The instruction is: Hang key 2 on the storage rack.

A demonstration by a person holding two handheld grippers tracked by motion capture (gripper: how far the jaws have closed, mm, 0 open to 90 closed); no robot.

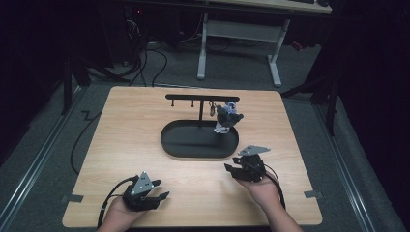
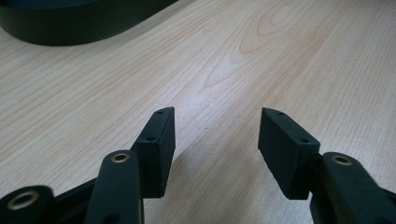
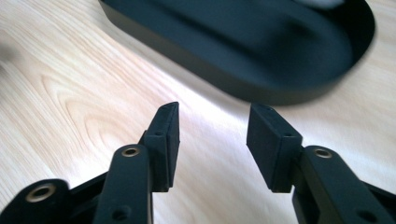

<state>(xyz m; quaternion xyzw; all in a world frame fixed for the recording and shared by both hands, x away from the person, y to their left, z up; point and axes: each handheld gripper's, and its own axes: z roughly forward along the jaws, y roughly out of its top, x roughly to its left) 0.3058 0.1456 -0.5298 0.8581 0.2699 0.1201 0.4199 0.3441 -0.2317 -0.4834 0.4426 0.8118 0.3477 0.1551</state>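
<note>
Nothing had yet been grasped: the left gripper (image 1: pixel 157 197) and right gripper (image 1: pixel 233 169) were held parted and empty near the table's (image 1: pixel 125 130) front edge. The keychain toy (image 1: pixel 226 118) was seen hanging from the rack (image 1: pixel 202 98) over the tray (image 1: pixel 193 150), centre-table.

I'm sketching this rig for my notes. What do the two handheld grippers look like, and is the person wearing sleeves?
Both are black. The left gripper and the right gripper each carry a grey three-cornered plate on top and trail a black cable. Up close, each has two flat, block-shaped jaw pads with small screw holes, on arms with brass-coloured rivets. No sleeves show on the forearms.
</note>
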